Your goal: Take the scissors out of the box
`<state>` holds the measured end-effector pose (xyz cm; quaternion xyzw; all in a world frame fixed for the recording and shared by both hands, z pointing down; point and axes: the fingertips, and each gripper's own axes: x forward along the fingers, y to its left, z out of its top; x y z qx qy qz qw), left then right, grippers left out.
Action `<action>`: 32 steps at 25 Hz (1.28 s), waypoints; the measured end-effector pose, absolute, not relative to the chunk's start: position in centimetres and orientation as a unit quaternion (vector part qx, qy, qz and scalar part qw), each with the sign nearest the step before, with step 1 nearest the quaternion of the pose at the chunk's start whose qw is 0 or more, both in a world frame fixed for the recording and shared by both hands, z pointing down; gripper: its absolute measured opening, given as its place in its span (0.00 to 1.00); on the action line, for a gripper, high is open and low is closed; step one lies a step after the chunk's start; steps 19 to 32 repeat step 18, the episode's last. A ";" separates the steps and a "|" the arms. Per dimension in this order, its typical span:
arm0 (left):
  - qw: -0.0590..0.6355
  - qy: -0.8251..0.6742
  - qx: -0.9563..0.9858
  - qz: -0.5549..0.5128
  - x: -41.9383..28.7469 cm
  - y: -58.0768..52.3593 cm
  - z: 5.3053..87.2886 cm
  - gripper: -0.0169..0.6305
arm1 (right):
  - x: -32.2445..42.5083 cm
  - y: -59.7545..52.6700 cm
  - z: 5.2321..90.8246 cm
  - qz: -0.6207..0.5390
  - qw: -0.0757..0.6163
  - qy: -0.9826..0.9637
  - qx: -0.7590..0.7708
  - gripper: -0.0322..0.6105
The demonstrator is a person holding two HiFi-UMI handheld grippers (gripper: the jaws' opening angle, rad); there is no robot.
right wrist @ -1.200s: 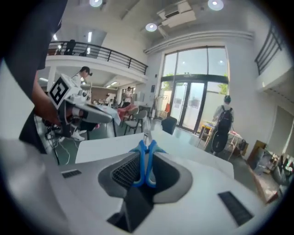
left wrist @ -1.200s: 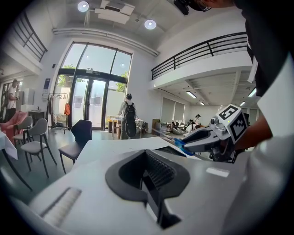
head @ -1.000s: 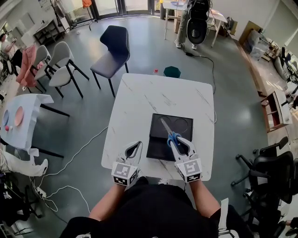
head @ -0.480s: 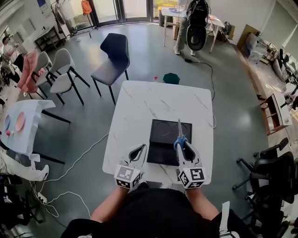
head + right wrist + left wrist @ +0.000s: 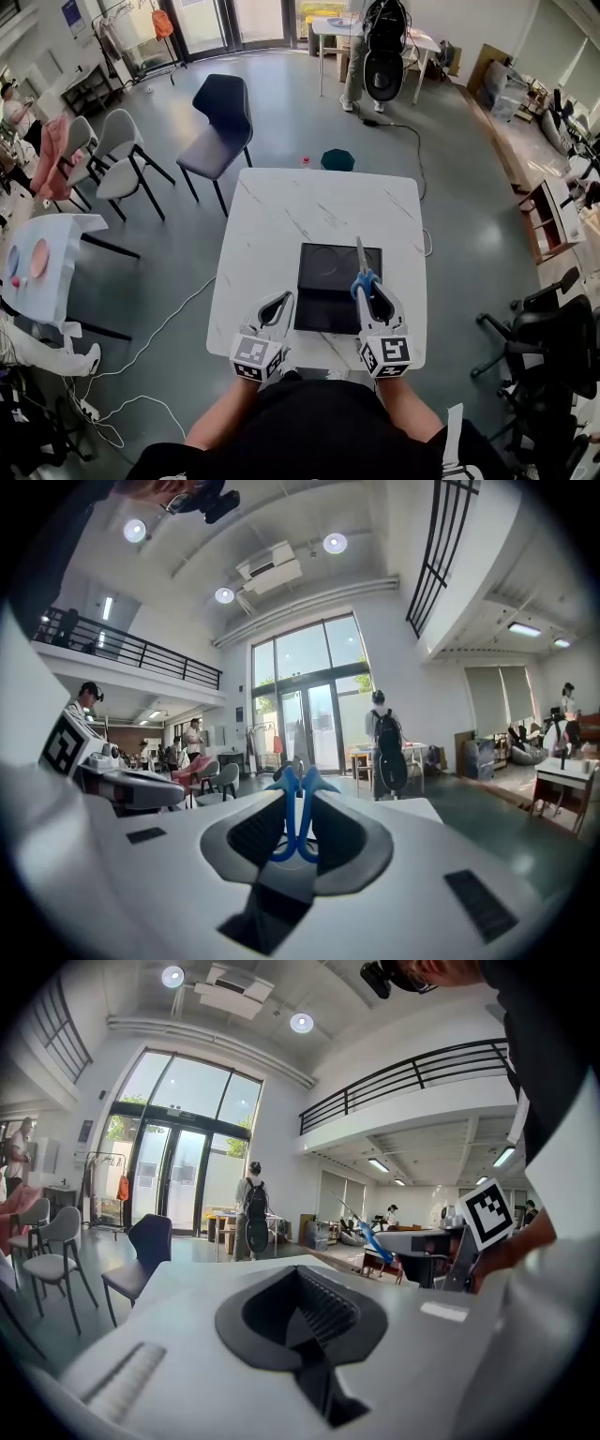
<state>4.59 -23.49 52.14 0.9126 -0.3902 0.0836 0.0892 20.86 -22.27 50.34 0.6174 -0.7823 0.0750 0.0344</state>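
1. Worktop point(image 5: 281, 216): white marble-look slab with grey veins, smooth, with a faint sheen.
2. Box point(image 5: 323, 291): black, matt, smooth.
3. Scissors point(image 5: 360, 267): glossy blue plastic handles, bare grey metal blades.
4. Left gripper point(image 5: 277, 302) and right gripper point(image 5: 368, 287): matt white plastic shells, dark ribbed pads point(image 5: 253, 834).
5. Floor point(image 5: 469, 187): grey, polished, reflective.
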 end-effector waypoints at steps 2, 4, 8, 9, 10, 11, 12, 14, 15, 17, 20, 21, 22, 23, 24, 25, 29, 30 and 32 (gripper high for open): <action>0.086 -0.392 0.912 0.085 4.4 -23.5 52.1 0.04 | 20.7 -22.3 50.4 0.073 0.038 -0.782 0.618 0.20; 0.082 -0.392 0.912 0.086 4.4 -23.6 52.0 0.04 | 20.5 -22.4 50.4 0.068 0.040 -0.784 0.616 0.20; 0.080 -0.391 0.913 0.081 4.6 -23.7 51.8 0.04 | 20.4 -22.7 50.3 0.060 0.044 -0.786 0.613 0.20; 0.079 -0.392 0.913 0.080 4.6 -23.8 51.8 0.04 | 20.4 -22.7 50.2 0.059 0.043 -0.786 0.614 0.20; 0.079 -0.393 0.913 0.079 4.5 -23.8 51.7 0.04 | 20.4 -22.7 50.1 0.058 0.042 -0.786 0.614 0.20; 0.078 -0.395 0.912 0.078 4.3 -23.9 51.5 0.04 | 20.4 -22.8 50.0 0.056 0.041 -0.786 0.615 0.20; 0.077 -0.398 0.911 0.076 4.1 -24.0 51.3 0.04 | 20.4 -22.8 49.8 0.055 0.040 -0.785 0.616 0.20; 0.075 -0.403 0.909 0.070 3.7 -24.2 50.8 0.04 | 20.4 -22.8 49.5 0.051 0.037 -0.785 0.617 0.20; 0.075 -0.405 0.909 0.067 3.5 -24.3 50.5 0.04 | 20.5 -22.9 49.3 0.049 0.036 -0.784 0.617 0.20; 0.073 -0.408 0.908 0.063 3.2 -24.5 50.2 0.04 | 20.5 -23.0 49.1 0.046 0.035 -0.784 0.618 0.20; 0.072 -0.410 0.907 0.062 3.1 -24.6 50.0 0.04 | 20.5 -23.0 49.1 0.045 0.035 -0.783 0.619 0.20; 0.072 -0.410 0.907 0.062 3.1 -24.6 50.0 0.04 | 20.5 -23.0 49.1 0.045 0.035 -0.783 0.619 0.20; 0.072 -0.410 0.907 0.062 3.1 -24.6 50.0 0.04 | 20.5 -23.0 49.1 0.045 0.035 -0.783 0.619 0.20; 0.072 -0.410 0.907 0.062 3.1 -24.6 50.0 0.04 | 20.5 -23.0 49.1 0.045 0.035 -0.783 0.619 0.20; 0.072 -0.410 0.907 0.062 3.1 -24.6 50.0 0.04 | 20.5 -23.0 49.1 0.045 0.035 -0.783 0.619 0.20; 0.072 -0.410 0.907 0.062 3.1 -24.6 50.0 0.04 | 20.5 -23.0 49.1 0.045 0.035 -0.783 0.619 0.20; 0.072 -0.410 0.907 0.062 3.1 -24.6 50.0 0.04 | 20.5 -23.0 49.1 0.045 0.035 -0.783 0.619 0.20; 0.072 -0.410 0.907 0.062 3.1 -24.6 50.0 0.04 | 20.5 -23.0 49.1 0.045 0.035 -0.783 0.619 0.20; 0.072 -0.410 0.907 0.062 3.1 -24.6 50.0 0.04 | 20.5 -23.0 49.1 0.045 0.035 -0.783 0.619 0.20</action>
